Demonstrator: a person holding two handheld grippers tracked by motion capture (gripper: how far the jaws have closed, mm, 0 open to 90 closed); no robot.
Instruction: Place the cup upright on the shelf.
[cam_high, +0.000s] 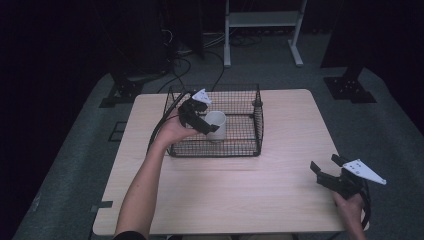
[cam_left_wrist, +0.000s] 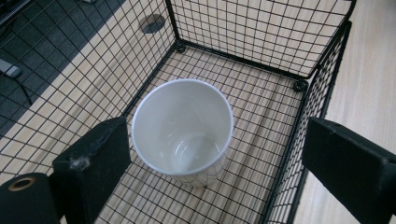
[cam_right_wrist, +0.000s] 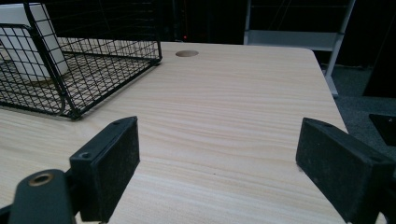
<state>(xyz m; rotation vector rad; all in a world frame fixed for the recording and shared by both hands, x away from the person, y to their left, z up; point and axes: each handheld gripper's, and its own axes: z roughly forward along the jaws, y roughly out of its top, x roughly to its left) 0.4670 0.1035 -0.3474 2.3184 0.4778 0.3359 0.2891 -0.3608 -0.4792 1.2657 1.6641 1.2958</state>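
Note:
A white cup (cam_high: 216, 125) stands upright and empty on the floor of a black wire basket (cam_high: 250, 95) at the far middle of the wooden table (cam_high: 225, 190). Just above the cup's left side hovers my left gripper (cam_high: 207, 126), tilted down into the basket. In the left gripper view the cup (cam_left_wrist: 183, 126) sits below and between the jaws of the left gripper (cam_left_wrist: 217, 135); they stand wide apart and the right one is well clear of it. My right gripper (cam_high: 325, 165) rests low near the table's front right corner, open, with bare wood between its jaws (cam_right_wrist: 217, 135).
The basket's wire walls (cam_left_wrist: 261, 32) rise around the cup on all sides. A round cable hole (cam_right_wrist: 187, 53) lies in the tabletop beyond the basket (cam_right_wrist: 70, 70). Past the far edge stands a white shelf frame (cam_high: 262, 20), with dark stands and cables on the grey floor.

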